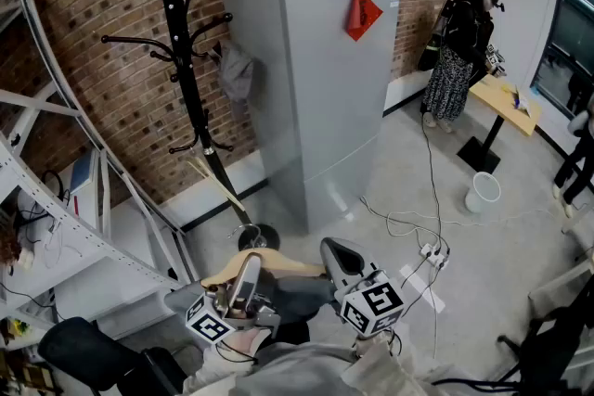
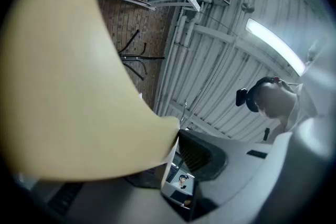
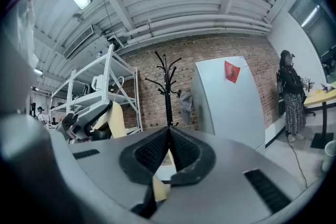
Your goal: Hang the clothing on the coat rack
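A pale wooden hanger [image 1: 269, 261] with dark clothing [image 1: 299, 294] draped under it is held low in front of me. My left gripper [image 1: 248, 268] is shut on the hanger's left arm; in the left gripper view the wood [image 2: 79, 86] fills the space against the pad and hides the other jaw of the left gripper [image 2: 174, 139]. My right gripper [image 1: 336, 253] is at the hanger's right end. In its own view the tips of the right gripper [image 3: 169, 132] meet, with pale wood [image 3: 159, 188] wedged low between the jaws. The black coat rack [image 1: 181, 60] stands ahead at the brick wall.
A grey garment [image 1: 237, 71] hangs on a rack hook beside a tall grey cabinet [image 1: 325, 88]. White metal shelving [image 1: 65, 227] stands at the left. Cables and a power strip [image 1: 429, 250] lie on the floor at the right. A person [image 1: 459, 51] stands by a yellow table [image 1: 506, 102].
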Motion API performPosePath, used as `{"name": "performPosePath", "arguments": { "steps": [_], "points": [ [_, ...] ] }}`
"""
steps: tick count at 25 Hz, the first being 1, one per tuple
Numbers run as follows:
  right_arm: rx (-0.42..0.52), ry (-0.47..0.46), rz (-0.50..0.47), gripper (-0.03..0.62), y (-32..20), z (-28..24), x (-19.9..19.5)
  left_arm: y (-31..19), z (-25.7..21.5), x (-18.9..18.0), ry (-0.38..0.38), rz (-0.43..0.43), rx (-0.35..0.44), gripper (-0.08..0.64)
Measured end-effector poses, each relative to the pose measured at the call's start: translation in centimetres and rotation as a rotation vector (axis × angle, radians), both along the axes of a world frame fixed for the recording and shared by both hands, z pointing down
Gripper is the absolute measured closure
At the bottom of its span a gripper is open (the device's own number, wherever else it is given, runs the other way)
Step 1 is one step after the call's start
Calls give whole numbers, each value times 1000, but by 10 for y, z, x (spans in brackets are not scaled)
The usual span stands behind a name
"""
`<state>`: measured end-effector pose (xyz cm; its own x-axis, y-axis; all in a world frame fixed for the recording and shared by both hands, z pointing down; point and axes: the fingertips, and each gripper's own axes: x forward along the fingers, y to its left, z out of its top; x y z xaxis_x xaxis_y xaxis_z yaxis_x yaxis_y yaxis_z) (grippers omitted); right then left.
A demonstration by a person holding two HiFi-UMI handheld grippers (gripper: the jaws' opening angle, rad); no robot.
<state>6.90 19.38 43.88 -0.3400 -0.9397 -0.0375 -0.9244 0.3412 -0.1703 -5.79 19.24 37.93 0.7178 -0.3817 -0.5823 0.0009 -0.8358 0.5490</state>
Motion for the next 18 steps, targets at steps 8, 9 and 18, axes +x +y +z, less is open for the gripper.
{"name": "performPosePath", "arguments": {
  "steps": [8,9,18],
  "points": [
    [-16,10,-1,568,-18,6,0,-21,5,1,10,-3,-14,456],
    [-18,12,1,569,-21,7,1,-23,6,2,11,0,-11,456],
    [-51,19,12,568,-69,13,-2,-75,16,-3,30,9,-42,456]
  ]
}}
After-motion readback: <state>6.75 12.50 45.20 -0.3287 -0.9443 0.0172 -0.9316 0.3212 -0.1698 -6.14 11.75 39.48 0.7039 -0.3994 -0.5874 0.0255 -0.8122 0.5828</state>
